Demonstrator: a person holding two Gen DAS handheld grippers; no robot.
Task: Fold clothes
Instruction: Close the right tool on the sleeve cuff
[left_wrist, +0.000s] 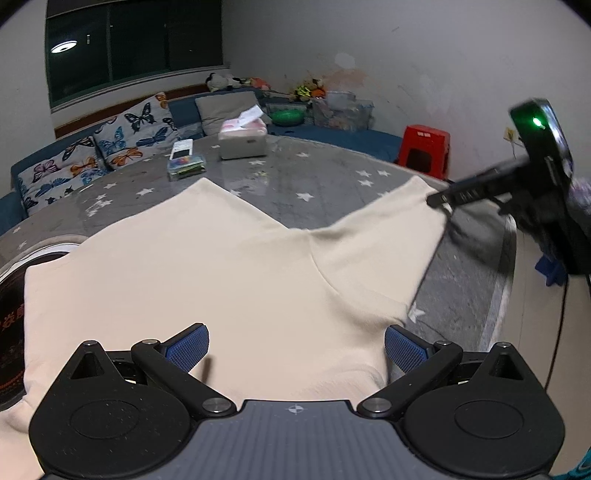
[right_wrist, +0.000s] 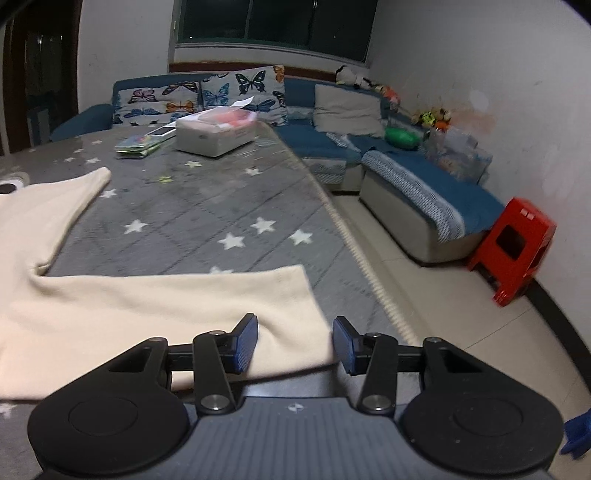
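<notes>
A cream long-sleeved top (left_wrist: 207, 273) lies spread flat on the grey star-print table cover (left_wrist: 314, 173), both sleeves angled away from the body like a V. The left gripper (left_wrist: 295, 349) hangs over the body of the top with its blue pads wide apart, nothing between them. The right gripper (right_wrist: 295, 341) sits at the cuff end of the right sleeve (right_wrist: 177, 306), jaws open about halfway; the sleeve's edge lies in the gap between the pads, but they are not pressed onto it (from the left view that end is too blurred to add anything).

My guess is the sleeve is about to be taken, though the same pose would suit a sleeve just laid down and let go, so I would not swear to it. If it is a pick-up, the pads want both layers of the cuff well inside them before closing, and the sleeve carried low across the chest so the body does not drag. The tissue box (right_wrist: 214, 134) stands well clear.
</notes>
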